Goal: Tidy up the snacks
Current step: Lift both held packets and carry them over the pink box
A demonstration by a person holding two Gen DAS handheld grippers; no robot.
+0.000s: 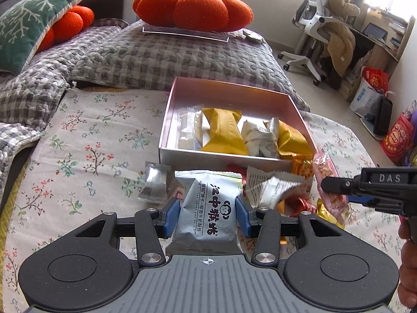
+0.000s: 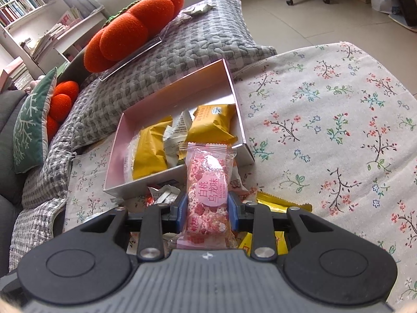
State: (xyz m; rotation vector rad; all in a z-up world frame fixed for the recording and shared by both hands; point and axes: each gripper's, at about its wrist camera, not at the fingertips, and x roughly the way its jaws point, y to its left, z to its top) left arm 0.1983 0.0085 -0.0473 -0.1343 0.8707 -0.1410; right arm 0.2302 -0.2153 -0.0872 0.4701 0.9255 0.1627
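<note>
My left gripper (image 1: 208,211) is shut on a silver-blue biscuit packet (image 1: 208,208), held above a pile of loose snacks (image 1: 271,187) in front of a pink box (image 1: 224,154). The box holds yellow packets (image 1: 224,133) and white wrappers. My right gripper (image 2: 207,210) is shut on a pink snack bar (image 2: 208,195), held just in front of the box (image 2: 169,176). In the left wrist view the right gripper (image 1: 336,185) comes in from the right with the pink bar (image 1: 329,180).
The box sits on a floral cloth (image 1: 99,151) over a bed with a grey checked quilt (image 1: 166,57). An orange pumpkin cushion (image 1: 192,7) lies behind it. A green pillow (image 1: 31,26) is at far left. An office chair (image 1: 312,26) stands beyond.
</note>
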